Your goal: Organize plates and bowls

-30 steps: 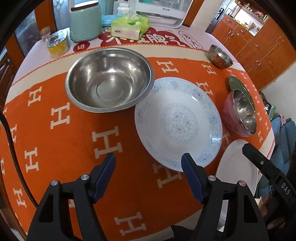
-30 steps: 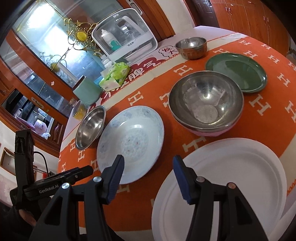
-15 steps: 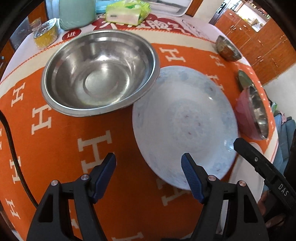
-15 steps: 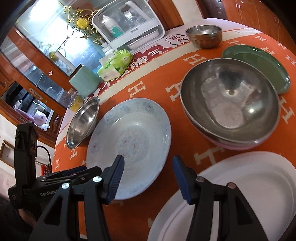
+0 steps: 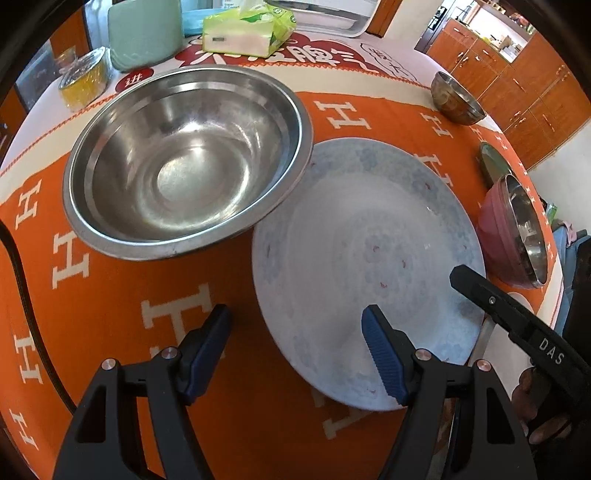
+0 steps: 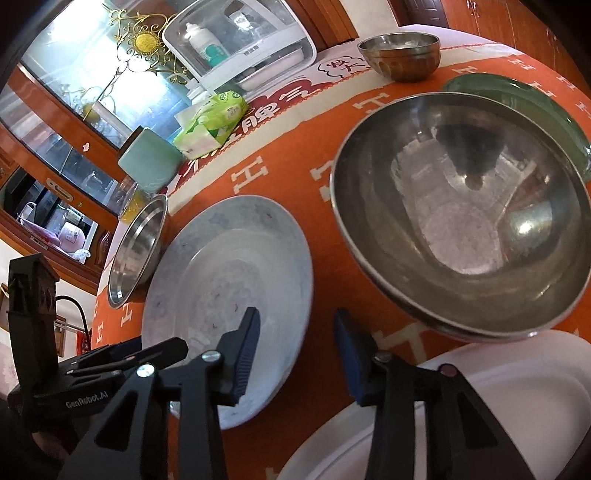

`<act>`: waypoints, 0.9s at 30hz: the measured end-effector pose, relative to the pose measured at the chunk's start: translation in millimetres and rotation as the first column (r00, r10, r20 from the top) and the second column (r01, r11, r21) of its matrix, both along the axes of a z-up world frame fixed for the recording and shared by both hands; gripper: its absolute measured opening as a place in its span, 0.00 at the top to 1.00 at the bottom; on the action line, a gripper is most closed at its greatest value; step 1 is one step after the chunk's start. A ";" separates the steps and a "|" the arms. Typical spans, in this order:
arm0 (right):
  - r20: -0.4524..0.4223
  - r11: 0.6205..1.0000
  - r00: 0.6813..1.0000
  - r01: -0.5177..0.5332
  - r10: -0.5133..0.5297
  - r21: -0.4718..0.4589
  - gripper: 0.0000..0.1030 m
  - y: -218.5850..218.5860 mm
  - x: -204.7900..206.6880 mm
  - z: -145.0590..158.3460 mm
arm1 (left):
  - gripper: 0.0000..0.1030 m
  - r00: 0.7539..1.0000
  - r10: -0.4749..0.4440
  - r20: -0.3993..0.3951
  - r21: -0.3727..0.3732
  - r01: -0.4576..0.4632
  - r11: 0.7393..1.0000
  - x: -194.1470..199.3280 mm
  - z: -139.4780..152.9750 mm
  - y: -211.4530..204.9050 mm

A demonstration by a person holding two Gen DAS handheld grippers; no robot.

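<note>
A blue-patterned plate (image 5: 362, 266) lies on the orange cloth, touching a large steel bowl (image 5: 184, 162) on its left. My left gripper (image 5: 295, 347) is open, low over the plate's near left rim; one pad is over the cloth, the other over the plate. My right gripper (image 6: 297, 350) straddles the same plate's (image 6: 229, 295) right rim. Its jaws are closing, with a gap still showing on both sides of the rim. A steel bowl nested in a pink one (image 6: 461, 206) sits just right of it. A white plate (image 6: 517, 406) lies under the right gripper.
At the far side of the table are a green plate (image 6: 517, 96), a small brass bowl (image 6: 399, 55), a tissue pack (image 5: 247, 29), a green canister (image 5: 144, 33) and a yellow jar (image 5: 83, 79). The table edge runs close behind both grippers.
Both grippers have sunk and moved in toward the patterned plate. The right gripper's jaws have narrowed; the left's are unchanged. No dish has moved.
</note>
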State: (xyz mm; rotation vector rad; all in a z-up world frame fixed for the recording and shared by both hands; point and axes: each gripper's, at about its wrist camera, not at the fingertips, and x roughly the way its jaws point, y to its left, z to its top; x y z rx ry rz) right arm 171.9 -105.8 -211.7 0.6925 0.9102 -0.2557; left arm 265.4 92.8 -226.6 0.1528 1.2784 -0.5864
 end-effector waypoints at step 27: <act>-0.014 1.000 0.999 -0.030 0.030 0.008 0.90 -3.2 8.9 -4.5 | 0.59 0.998 -0.040 0.051 0.036 0.038 0.999 -9.6 0.9 -18.0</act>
